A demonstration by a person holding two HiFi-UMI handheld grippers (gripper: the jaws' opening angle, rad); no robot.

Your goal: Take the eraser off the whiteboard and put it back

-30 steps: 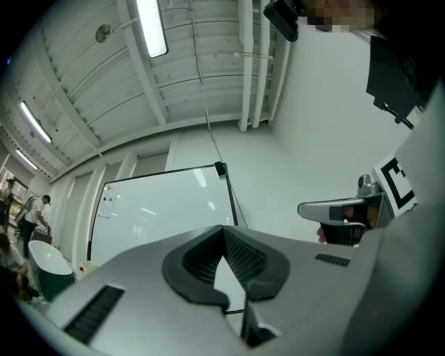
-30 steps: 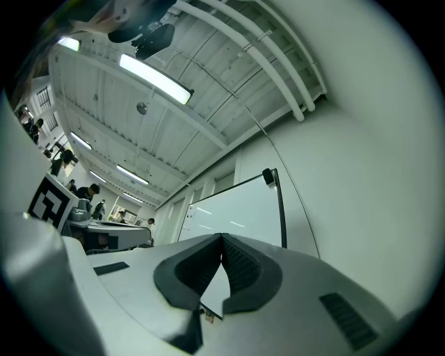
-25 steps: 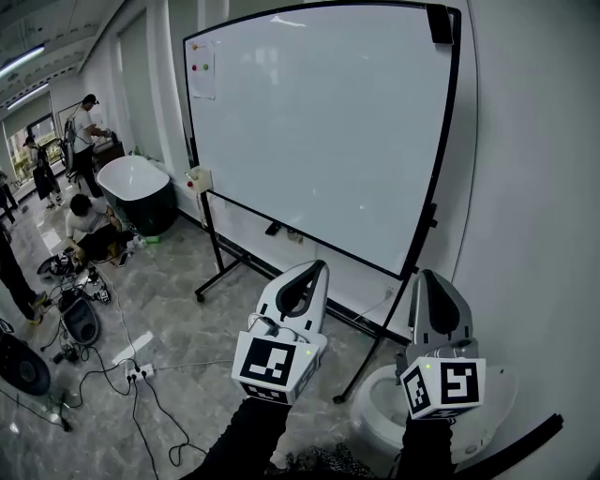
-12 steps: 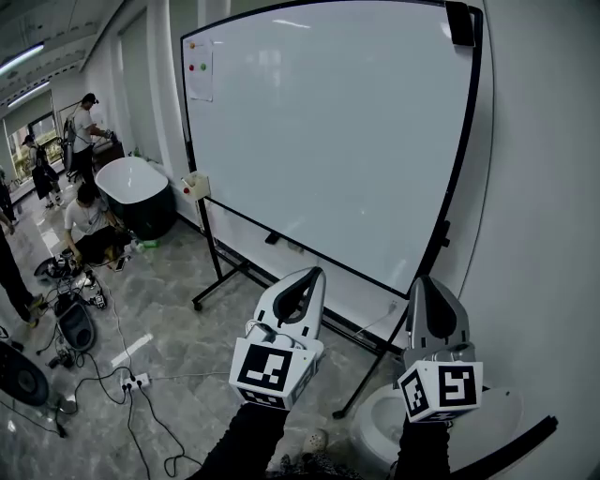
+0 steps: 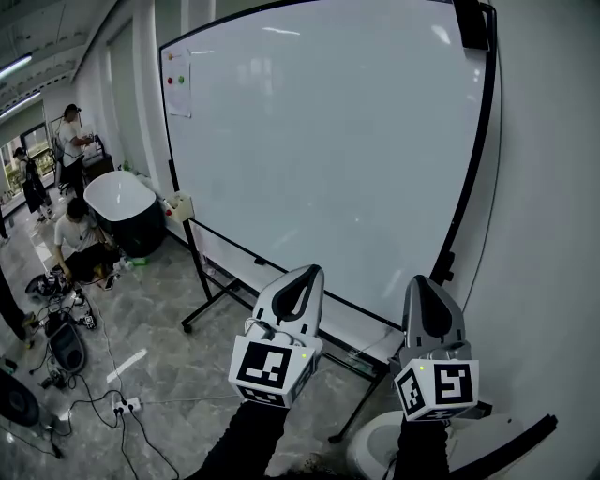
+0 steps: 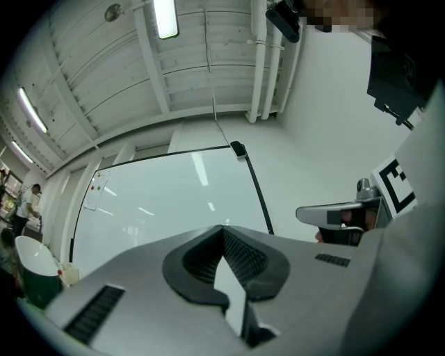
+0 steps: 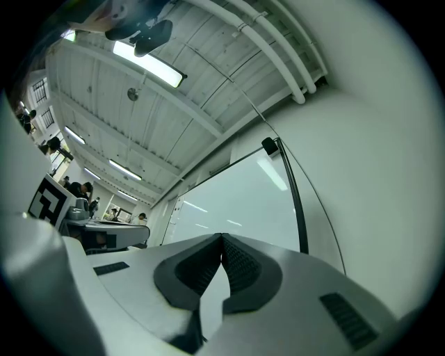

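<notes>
Left of the whiteboard (image 5: pixel 328 141): we see a dark bathtub (image 5: pixel 117 202), people and floor cables (image 5: pixel 141 412).
Below the whiteboard: a white bowl (image 5: pixel 380 445) by its right foot.
Eraser (image 5: pixel 472 23): on the whiteboard's top right corner, well above both our grippers.
Left gripper (image 5: pixel 305 274): jaws together, holding nothing.
Right gripper (image 5: pixel 419 281): jaws together, holding nothing.
Room: grey marble floor (image 5: pixel 159 328); white wall (image 5: pixel 553 187) right of the whiteboard.

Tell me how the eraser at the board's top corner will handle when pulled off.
The eraser clings to the upright whiteboard with no ledge under it, so it is probably magnetic and may resist, then snap free. It looks like a small dark block, so likely light and stiff.
</notes>
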